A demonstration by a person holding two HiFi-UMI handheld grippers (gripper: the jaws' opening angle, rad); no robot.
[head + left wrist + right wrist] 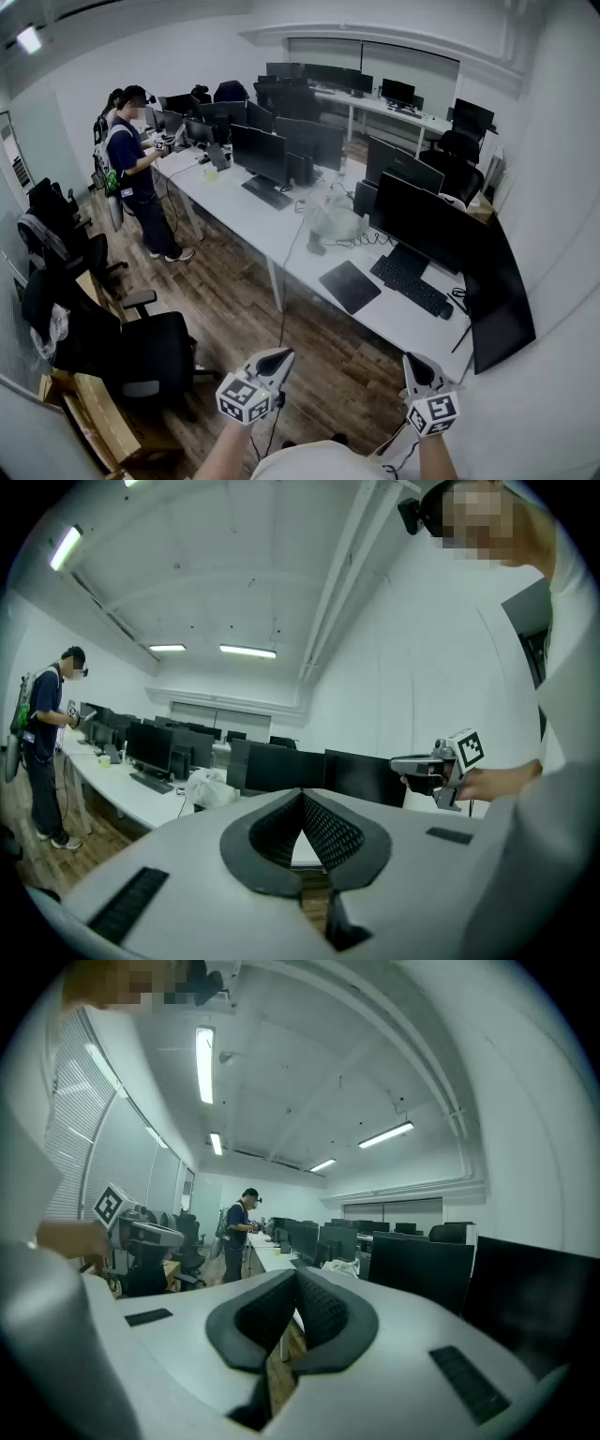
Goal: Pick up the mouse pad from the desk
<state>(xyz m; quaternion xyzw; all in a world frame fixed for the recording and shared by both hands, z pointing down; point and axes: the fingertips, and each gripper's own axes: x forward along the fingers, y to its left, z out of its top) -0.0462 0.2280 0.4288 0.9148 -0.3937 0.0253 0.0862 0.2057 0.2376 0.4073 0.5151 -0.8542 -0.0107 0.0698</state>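
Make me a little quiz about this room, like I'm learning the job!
1. True or false: in the head view, the mouse pad lies flat on the desk, left of the keyboard.
2. Pick one: what do the fingers of the left gripper hold? A) the mouse pad B) a cable C) nothing
3. Fill the gap: the fingers of the right gripper are ___ (open or shut).

Key: 1 true; 2 C; 3 shut.
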